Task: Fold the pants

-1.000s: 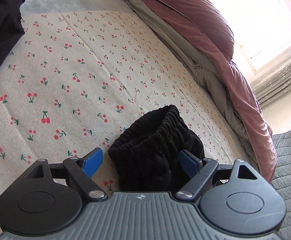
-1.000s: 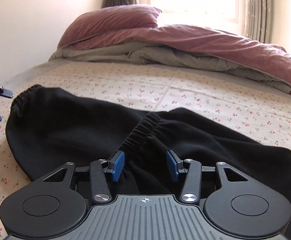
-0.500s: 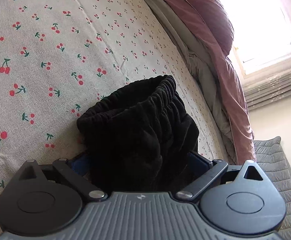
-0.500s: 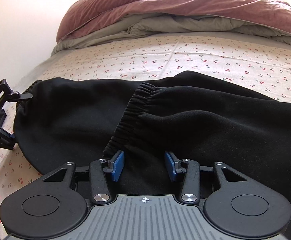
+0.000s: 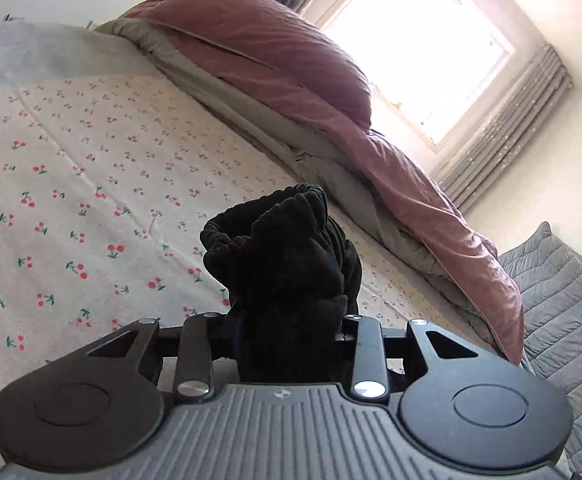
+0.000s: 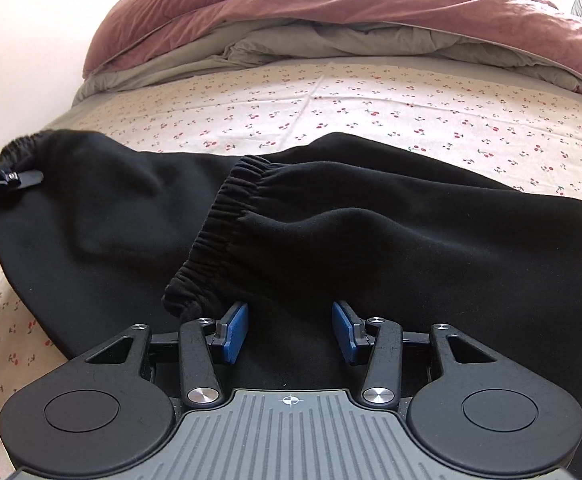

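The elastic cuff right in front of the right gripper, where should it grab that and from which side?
Grip the near end of the gathered cuff, just ahead of the left pad of the right gripper. That corner bulges off the flat black pants, probably giving the fingers a fold to close across. Come in low from the near edge, shifted slightly left; the open jaws currently straddle flat fabric beside it.

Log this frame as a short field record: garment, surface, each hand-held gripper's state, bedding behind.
garment: black pants, spread out, elastic cuffs bunched
surface: cherry-print sheet
left hand-held gripper: shut on a gathered elastic cuff of the pants
right hand-held gripper: open, jaws apart over the pants near the other cuff
bedding behind: mauve duvet heaped over a grey layer
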Demonstrator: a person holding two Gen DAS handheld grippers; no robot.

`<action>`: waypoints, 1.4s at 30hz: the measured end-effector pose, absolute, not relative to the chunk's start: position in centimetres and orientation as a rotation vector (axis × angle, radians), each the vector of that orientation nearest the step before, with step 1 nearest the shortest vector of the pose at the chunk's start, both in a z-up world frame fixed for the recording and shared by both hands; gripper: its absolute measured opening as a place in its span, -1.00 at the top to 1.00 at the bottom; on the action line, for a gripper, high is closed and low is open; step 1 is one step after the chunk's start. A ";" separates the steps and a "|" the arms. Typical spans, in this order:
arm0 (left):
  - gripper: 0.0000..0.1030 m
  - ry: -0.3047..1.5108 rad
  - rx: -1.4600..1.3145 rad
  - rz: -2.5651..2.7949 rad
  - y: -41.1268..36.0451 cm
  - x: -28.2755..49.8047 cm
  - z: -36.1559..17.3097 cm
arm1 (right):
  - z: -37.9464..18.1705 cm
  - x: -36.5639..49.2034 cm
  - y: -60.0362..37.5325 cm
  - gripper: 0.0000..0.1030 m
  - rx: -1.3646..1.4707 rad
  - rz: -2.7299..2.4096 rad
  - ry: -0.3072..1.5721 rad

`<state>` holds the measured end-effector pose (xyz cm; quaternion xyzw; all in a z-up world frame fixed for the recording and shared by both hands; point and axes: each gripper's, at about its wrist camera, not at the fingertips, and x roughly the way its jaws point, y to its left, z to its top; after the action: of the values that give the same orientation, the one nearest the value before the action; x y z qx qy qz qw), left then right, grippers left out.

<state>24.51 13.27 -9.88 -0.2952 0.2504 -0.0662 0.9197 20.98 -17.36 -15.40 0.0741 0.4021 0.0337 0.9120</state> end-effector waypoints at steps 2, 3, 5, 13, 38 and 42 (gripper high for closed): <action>0.42 0.460 -0.569 -0.182 11.8 24.2 -8.2 | -15.3 20.7 -17.3 0.13 0.152 0.070 0.828; 0.43 0.433 -0.559 -0.209 11.0 24.1 -7.4 | -15.2 20.6 -17.5 0.13 0.165 0.072 0.826; 0.44 0.394 -0.561 -0.262 9.7 24.0 -6.2 | -14.5 20.3 -18.5 0.13 0.235 0.074 0.824; 0.47 0.317 -0.529 -0.412 4.1 24.3 -3.4 | -10.4 17.8 -24.2 0.10 0.438 0.021 0.719; 0.49 0.234 0.858 -0.884 -24.0 16.4 -13.7 | -12.1 7.0 -43.7 0.05 1.153 -0.278 0.592; 0.47 0.286 0.726 -0.866 -23.2 17.3 -13.3 | -12.5 7.1 -43.8 -0.05 1.132 -0.279 0.625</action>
<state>17.32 -23.22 -13.29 0.3427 0.1350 -0.4088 0.8350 7.14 -43.80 -12.47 0.5256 0.2901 -0.1297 0.7892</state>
